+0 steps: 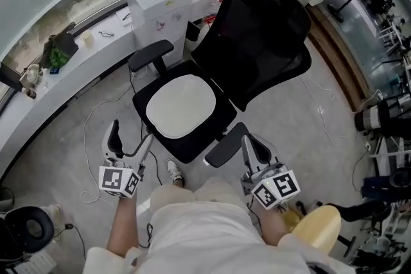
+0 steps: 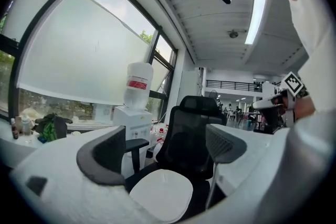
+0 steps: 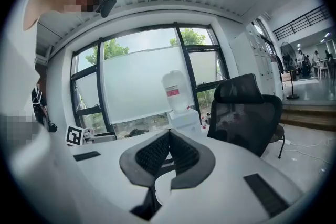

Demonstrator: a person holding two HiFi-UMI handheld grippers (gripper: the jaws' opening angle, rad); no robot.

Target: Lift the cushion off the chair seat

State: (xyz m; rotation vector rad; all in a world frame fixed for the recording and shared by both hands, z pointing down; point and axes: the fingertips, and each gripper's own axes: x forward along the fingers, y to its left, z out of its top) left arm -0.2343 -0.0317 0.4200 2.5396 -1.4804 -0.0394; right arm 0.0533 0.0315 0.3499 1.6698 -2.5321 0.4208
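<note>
The cushion (image 1: 180, 106), pale and thin, lay flat on the seat of the black chair (image 1: 263, 42), covering most of it and touching neither gripper. Both grippers hung low in front of the seat's near edge. The left gripper (image 1: 131, 135) had its jaws wide apart, and its own view looked between them at the cushion's near rim. The right gripper (image 1: 252, 144) had its jaws pressed tip to tip with nothing between them, close beside the near armrest (image 1: 225, 147).

The step in hand looked like the approach, with no grip made yet. To do it well, the right jaws would need to open before reaching in. That gripper would also have to clear the armrest, from above or from the inner side.

A cushion this thin probably offers little to pinch from above. One jaw of each gripper should therefore slide under the near rim, with the other closing on top. The 2 grips should be spread toward the near corners. With both grips set, an even rise should keep the cushion from folding or sliding out. The chair may roll or swivel if pushed, so contact should be light and mostly downward, not forward.
</note>
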